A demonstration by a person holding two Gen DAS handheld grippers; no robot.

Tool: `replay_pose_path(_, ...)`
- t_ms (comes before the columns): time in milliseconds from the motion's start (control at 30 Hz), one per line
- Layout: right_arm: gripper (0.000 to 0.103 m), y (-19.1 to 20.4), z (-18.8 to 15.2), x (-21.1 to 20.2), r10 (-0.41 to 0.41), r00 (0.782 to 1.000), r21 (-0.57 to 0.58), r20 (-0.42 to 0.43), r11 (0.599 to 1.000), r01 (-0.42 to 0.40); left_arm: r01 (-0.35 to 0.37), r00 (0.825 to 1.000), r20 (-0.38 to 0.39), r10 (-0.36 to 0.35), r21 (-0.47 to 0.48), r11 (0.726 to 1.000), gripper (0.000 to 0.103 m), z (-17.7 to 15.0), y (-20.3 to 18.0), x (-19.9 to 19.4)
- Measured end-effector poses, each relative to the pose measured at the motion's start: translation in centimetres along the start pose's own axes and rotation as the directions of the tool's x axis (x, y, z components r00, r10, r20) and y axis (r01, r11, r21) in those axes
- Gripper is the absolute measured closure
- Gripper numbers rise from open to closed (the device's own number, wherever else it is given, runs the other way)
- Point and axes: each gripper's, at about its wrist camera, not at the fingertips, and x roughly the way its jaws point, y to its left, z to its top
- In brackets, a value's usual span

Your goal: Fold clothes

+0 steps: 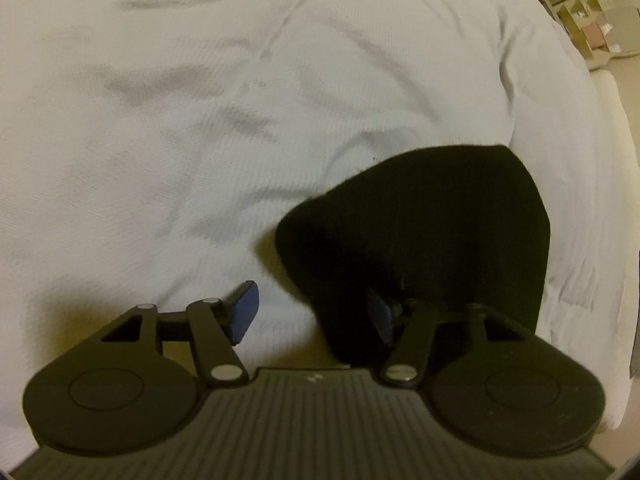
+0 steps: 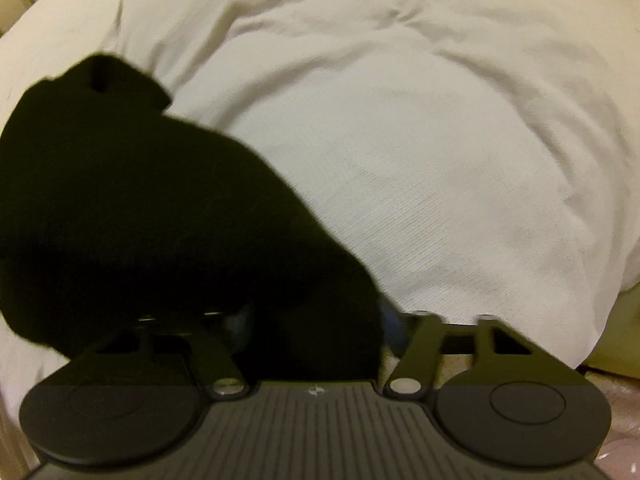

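A black garment [image 1: 432,224] lies bunched on the white bedsheet [image 1: 200,120]. In the left wrist view it sits right of centre and drapes over my right finger's blue pad [image 1: 378,314]. My left gripper [image 1: 312,314] is open wide; the left blue pad [image 1: 245,312] hovers over bare sheet. In the right wrist view the black garment [image 2: 140,208] fills the left half, covering the left finger and the gap between the fingers. My right gripper [image 2: 316,326] stands open, with cloth lying between its fingers. Only a blurred bit of its right pad [image 2: 390,322] shows.
The wrinkled white bedsheet [image 2: 440,140] covers the bed. The bed edge [image 1: 592,240] drops off at the right in the left wrist view, with a pale floor and shelving [image 1: 588,20] beyond. The right wrist view is blurred.
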Motion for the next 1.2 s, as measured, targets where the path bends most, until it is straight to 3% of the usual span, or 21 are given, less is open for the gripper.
replay_pose_path(33, 0.087, 0.0, 0.1, -0.4, -0.006, 1.0, -0.001, 0.01, 1.0, 0.006, 0.025, 1.0, 0.001, -0.025, -0.002, 1.0, 0.074, 0.2, -0.2, 0.1)
replay_pose_path(67, 0.088, -0.1, 0.2, -0.8, -0.011, 1.0, -0.002, 0.021, 1.0, 0.011, 0.058, 0.998, 0.005, -0.058, -0.007, 0.998, 0.087, 0.5, -0.3, 0.1)
replay_pose_path(133, 0.091, 0.4, 0.5, -2.3, -0.047, 0.996, -0.043, 0.074, 0.998, 0.05, 0.085, 0.996, 0.031, -0.084, -0.01, 0.996, 0.098, 0.8, -0.8, -0.4)
replay_pose_path(200, 0.092, 1.0, 1.5, -4.5, -0.084, 0.983, -0.075, 0.163, 0.992, 0.097, 0.067, 0.995, 0.068, -0.068, 0.019, 0.998, 0.099, 1.1, -1.5, -1.5)
replay_pose_path(267, 0.093, 1.9, 3.1, -7.1, -0.115, 0.952, -0.123, 0.282, 0.98, 0.155, 0.052, 0.992, 0.111, -0.057, 0.05, 0.997, 0.099, 1.4, -2.2, -2.8)
replay_pose_path(367, 0.094, 3.7, 5.7, -11.8, -0.128, 0.874, -0.189, 0.468, 0.952, 0.241, 0.061, 0.976, 0.202, -0.084, 0.12, 0.991, 0.099, 1.9, -3.6, -6.8)
replay_pose_path(467, 0.094, 5.5, 7.5, -16.5, -0.101, 0.771, -0.226, 0.629, 0.925, 0.306, 0.081, 0.96, 0.247, -0.134, 0.214, 0.974, 0.1, 1.7, -5.1, -10.5)
replay_pose_path(567, 0.094, 6.9, 8.3, -20.7, -0.05, 0.678, -0.244, 0.733, 0.912, 0.331, 0.069, 0.949, 0.271, -0.158, 0.312, 0.948, 0.1, 0.9, -6.8, -13.3)
replay_pose_path(633, 0.094, 7.2, 8.4, -23.0, -0.006, 0.648, -0.265, 0.761, 0.91, 0.319, 0.058, 0.946, 0.278, -0.168, 0.364, 0.93, 0.1, -0.2, -8.0, -14.5)
replay_pose_path(700, 0.094, 7.3, 8.4, -23.9, 0.02, 0.658, -0.297, 0.753, 0.902, 0.313, 0.056, 0.951, 0.265, -0.162, 0.37, 0.927, 0.099, -1.2, -8.7, -14.7)
replay_pose_path(733, 0.093, 7.1, 8.3, -23.9, 0.019, 0.672, -0.309, 0.74, 0.897, 0.315, 0.051, 0.957, 0.249, -0.148, 0.361, 0.931, 0.098, -1.7, -8.8, -14.0)
replay_pose_path(800, 0.093, 6.4, 8.1, -22.7, 0.019, 0.723, -0.324, 0.691, 0.902, 0.285, 0.049, 0.972, 0.201, -0.123, 0.338, 0.94, 0.092, -2.8, -8.2, -12.0)
replay_pose_path(867, 0.093, 5.5, 7.4, -21.2, 0.005, 0.771, -0.315, 0.637, 0.914, 0.255, 0.051, 0.984, 0.148, -0.096, 0.282, 0.958, 0.08, -3.8, -7.1, -9.5)
replay_pose_path(933, 0.093, 4.7, 6.7, -19.8, -0.009, 0.811, -0.305, 0.585, 0.924, 0.23, 0.044, 0.991, 0.111, -0.072, 0.232, 0.972, 0.079, -4.7, -5.9, -7.0)
replay_pose_path(1133, 0.093, 2.4, 6.2, -17.0, -0.055, 0.852, -0.242, 0.52, 0.948, 0.208, -0.056, 0.99, 0.14, 0.018, 0.269, 0.962, 0.075, -4.9, -5.6, -3.0)
replay_pose_path(1167, 0.093, 2.1, 6.2, -17.0, -0.057, 0.855, -0.23, 0.516, 0.952, 0.203, -0.078, 0.989, 0.146, 0.035, 0.294, 0.953, 0.089, -4.6, -6.0, -2.5)
replay_pose_path(1200, 0.093, 1.8, 5.8, -17.1, -0.058, 0.853, -0.222, 0.519, 0.954, 0.2, -0.096, 0.987, 0.153, 0.048, 0.321, 0.942, 0.095, -4.3, -6.5, -2.3)
